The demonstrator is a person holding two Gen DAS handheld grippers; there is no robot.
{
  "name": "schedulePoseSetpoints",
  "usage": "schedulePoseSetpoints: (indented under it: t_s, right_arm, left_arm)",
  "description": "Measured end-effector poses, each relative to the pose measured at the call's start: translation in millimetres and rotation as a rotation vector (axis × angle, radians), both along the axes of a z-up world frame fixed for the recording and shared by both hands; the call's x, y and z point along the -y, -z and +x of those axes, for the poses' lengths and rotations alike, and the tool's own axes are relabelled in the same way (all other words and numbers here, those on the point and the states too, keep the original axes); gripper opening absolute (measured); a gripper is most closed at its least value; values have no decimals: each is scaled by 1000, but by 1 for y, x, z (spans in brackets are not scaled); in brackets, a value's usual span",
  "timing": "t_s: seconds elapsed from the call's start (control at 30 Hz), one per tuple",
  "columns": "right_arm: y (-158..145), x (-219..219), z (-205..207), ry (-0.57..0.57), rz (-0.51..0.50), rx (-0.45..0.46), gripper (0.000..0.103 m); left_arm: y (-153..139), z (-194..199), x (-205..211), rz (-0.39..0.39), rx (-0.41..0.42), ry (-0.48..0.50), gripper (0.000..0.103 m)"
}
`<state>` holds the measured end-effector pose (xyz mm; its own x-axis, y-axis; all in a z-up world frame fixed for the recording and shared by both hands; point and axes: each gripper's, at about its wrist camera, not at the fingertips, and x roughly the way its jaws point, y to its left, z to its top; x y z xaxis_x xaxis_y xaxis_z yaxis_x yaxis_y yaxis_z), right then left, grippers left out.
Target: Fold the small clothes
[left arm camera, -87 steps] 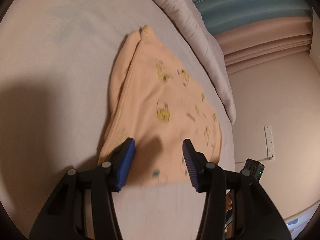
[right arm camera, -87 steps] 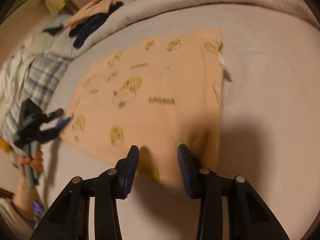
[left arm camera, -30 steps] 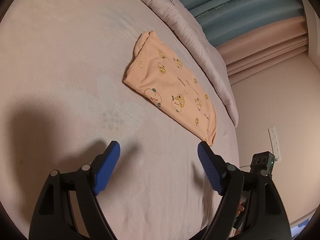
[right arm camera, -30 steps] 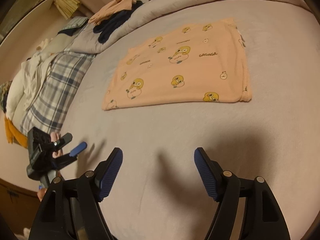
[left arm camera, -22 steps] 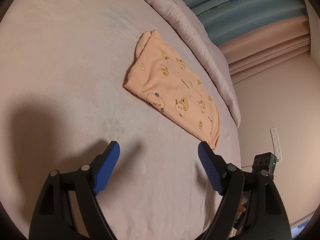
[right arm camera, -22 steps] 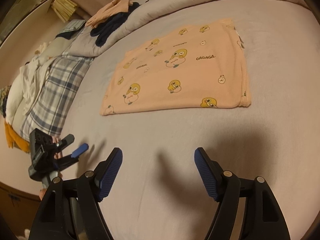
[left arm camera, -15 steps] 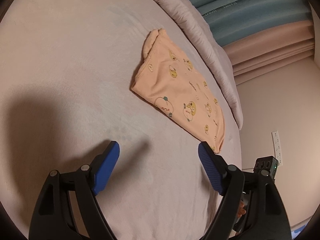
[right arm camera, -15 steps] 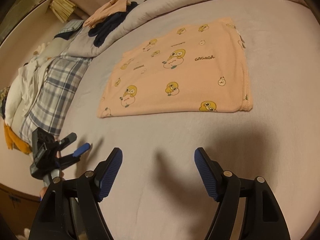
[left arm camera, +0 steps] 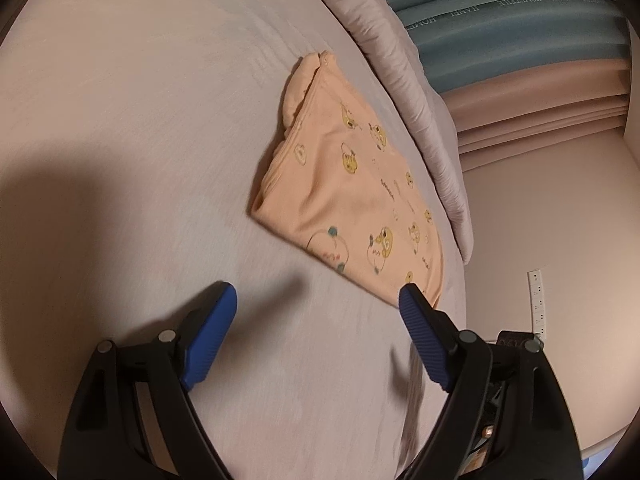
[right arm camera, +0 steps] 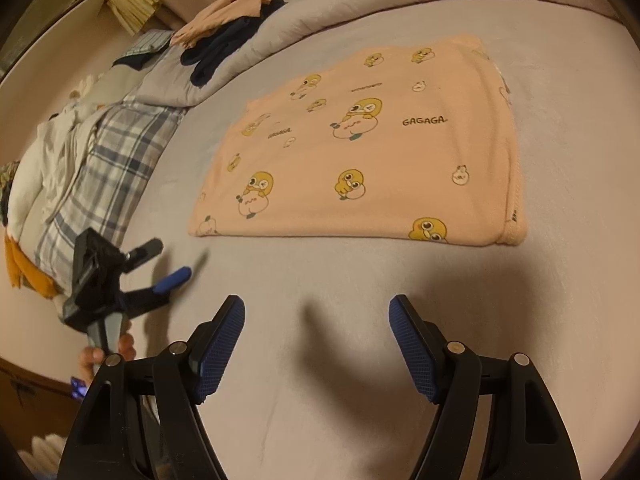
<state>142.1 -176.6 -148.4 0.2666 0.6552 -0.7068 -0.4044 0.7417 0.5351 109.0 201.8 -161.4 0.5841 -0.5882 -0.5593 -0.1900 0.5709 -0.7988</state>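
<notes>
I see the peach duck-print garment [right arm camera: 360, 160] lying folded into a flat rectangle on the bed [right arm camera: 560, 320]; my left gripper [left arm camera: 316, 328] and right gripper [right arm camera: 316, 344] stand wide, empty, nearby, so another fold may remain

Both the left gripper [left arm camera: 318, 304] and right gripper [right arm camera: 316, 320] are pointing downward, jaws standing wide apart, gripping nothing.
</notes>
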Motion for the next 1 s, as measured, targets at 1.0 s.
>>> schedulePoseSetpoints:
  t_s: [1.0]
  right_arm:
    - [-2, -13, 24, 3, 35, 43, 74]
  left_arm:
    - [-2, 113, -6, -37, -1, 74, 83]
